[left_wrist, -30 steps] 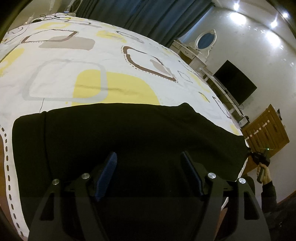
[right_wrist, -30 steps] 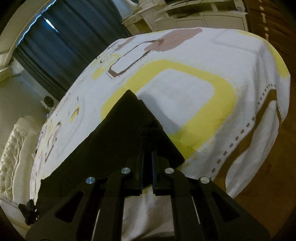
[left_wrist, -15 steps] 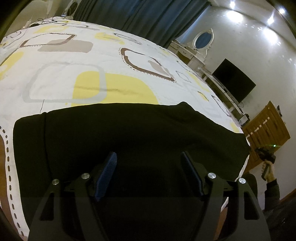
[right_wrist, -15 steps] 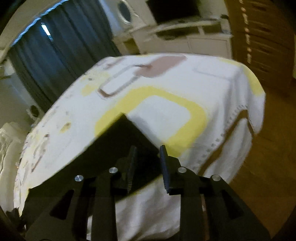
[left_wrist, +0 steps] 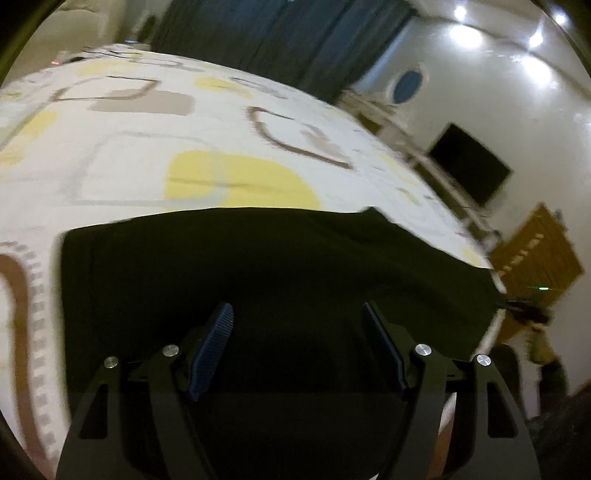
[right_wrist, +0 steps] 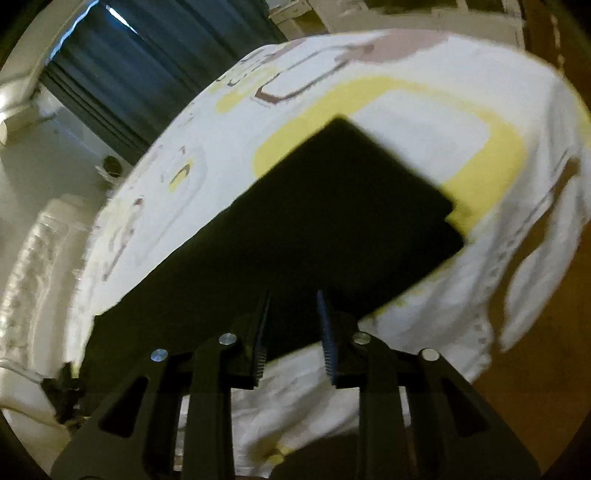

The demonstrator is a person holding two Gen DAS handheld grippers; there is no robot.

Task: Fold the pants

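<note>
Your pants [left_wrist: 280,280] are black, lying flat as a long folded strip near the bedspread's [left_wrist: 147,155] front edge. One squared end [right_wrist: 388,199] rests on the bedspread's yellow patch, edges mostly straight, both views blurred.

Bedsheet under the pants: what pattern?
The bedsheet is white with rounded squares in yellow, brown and grey. The left wrist view shows it best.

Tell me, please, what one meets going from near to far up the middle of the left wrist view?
Left gripper → black pants → patterned bedspread → dark curtain.
</note>
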